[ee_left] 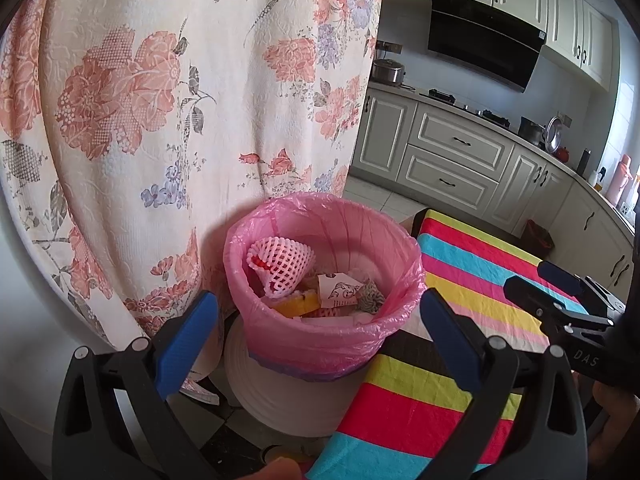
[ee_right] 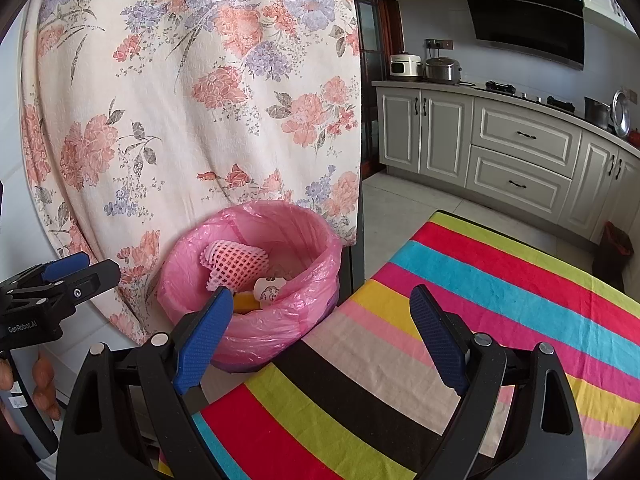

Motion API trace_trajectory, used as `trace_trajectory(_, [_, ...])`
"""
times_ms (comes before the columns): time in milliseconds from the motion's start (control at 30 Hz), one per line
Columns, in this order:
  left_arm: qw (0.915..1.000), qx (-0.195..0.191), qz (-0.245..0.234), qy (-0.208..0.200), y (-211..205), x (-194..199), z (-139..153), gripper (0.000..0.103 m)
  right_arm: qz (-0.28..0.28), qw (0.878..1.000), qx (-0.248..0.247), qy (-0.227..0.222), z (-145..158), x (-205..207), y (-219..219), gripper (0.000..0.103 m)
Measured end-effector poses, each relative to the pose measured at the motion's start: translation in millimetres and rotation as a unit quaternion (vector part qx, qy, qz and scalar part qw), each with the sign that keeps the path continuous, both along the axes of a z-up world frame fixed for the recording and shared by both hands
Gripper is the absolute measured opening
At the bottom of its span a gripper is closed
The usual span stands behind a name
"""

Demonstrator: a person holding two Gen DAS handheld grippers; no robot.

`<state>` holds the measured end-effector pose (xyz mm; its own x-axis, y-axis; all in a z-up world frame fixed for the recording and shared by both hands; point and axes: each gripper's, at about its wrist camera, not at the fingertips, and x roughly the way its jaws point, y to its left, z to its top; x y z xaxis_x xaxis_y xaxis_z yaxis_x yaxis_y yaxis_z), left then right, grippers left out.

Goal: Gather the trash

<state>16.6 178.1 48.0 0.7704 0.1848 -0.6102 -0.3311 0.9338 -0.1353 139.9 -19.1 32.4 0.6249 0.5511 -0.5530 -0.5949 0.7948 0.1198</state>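
Bin liner point(ee_left: 320, 344) pink, bin point(ee_left: 280, 396) white underneath. Foam net point(ee_left: 280, 264) pink mesh; sponge point(ee_left: 298, 305) yellow; card point(ee_left: 340, 291) white w/ black print. Cloth point(ee_right: 500, 300) striped — red, cyan, lime, yellow, pink, black, beige. Curtain point(ee_left: 180, 80) cream w/ coral + lilac florals. Pads point(ee_right: 204, 340) blue, gripper bodies black. Cabinets point(ee_right: 520, 160) off-white — black handles.
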Motion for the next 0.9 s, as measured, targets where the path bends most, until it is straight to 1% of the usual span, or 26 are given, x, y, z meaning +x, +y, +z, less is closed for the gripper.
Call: trace_trajectory(900, [1.0000, -0.001, -0.003, 0.002, 0.7, 1.3, -0.1, 0.098, 0.001, 1.000, -0.001, 0.000, 0.3, -0.2, 0.9, 0.085])
